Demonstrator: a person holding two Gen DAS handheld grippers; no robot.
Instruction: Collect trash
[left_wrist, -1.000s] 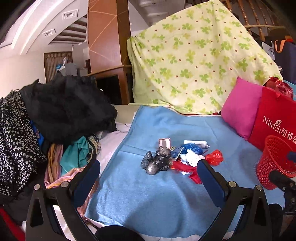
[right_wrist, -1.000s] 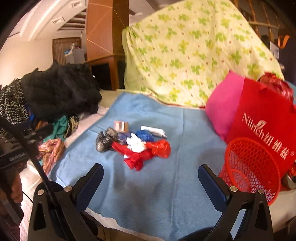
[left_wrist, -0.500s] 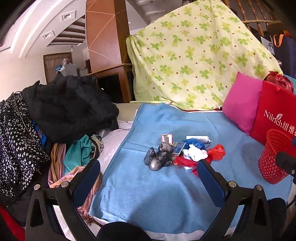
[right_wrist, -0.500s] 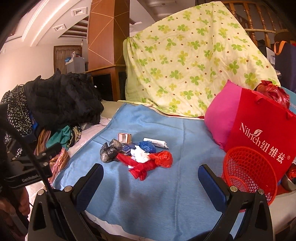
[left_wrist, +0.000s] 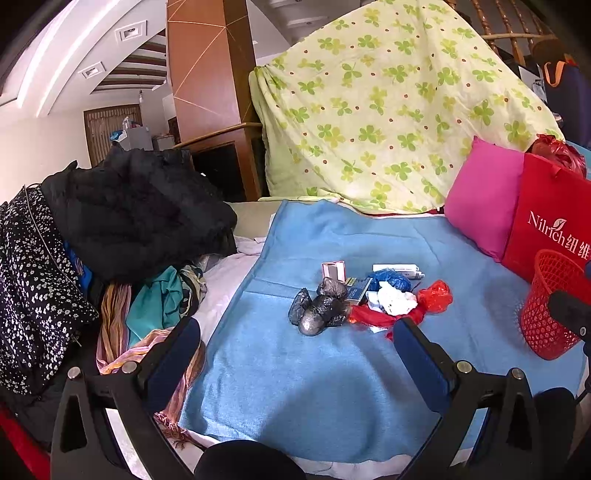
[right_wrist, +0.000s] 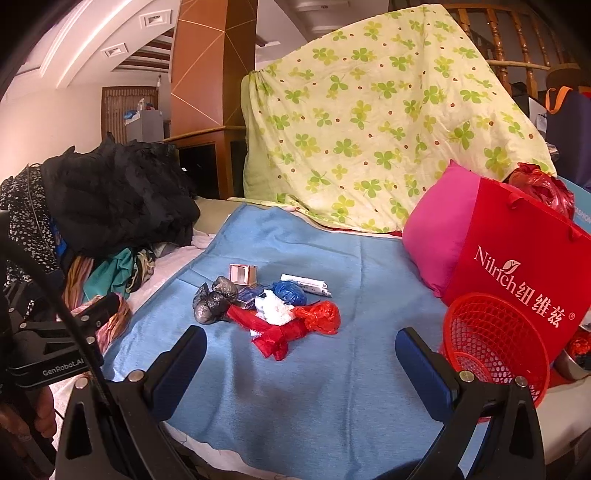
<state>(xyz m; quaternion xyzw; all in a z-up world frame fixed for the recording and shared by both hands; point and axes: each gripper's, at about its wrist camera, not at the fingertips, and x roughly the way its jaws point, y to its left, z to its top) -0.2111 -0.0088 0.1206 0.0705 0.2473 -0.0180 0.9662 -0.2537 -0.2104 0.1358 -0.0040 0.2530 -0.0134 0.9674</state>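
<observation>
Blue blanket (right_wrist: 295, 387): white tube (right_wrist: 304, 284) lies flat, long axis left-right.

A bed fills the foreground, spread with a blue blanket (right_wrist: 295, 369). Behind it a clover-print sheet (right_wrist: 388, 122) drapes over something tall, beside a brown wooden column (right_wrist: 210, 74). White ceiling arches (left_wrist: 74, 66) curve overhead, a wooden stair railing (right_wrist: 517, 44) rises at right, and dark clothes (left_wrist: 129, 214) pile at left.
</observation>
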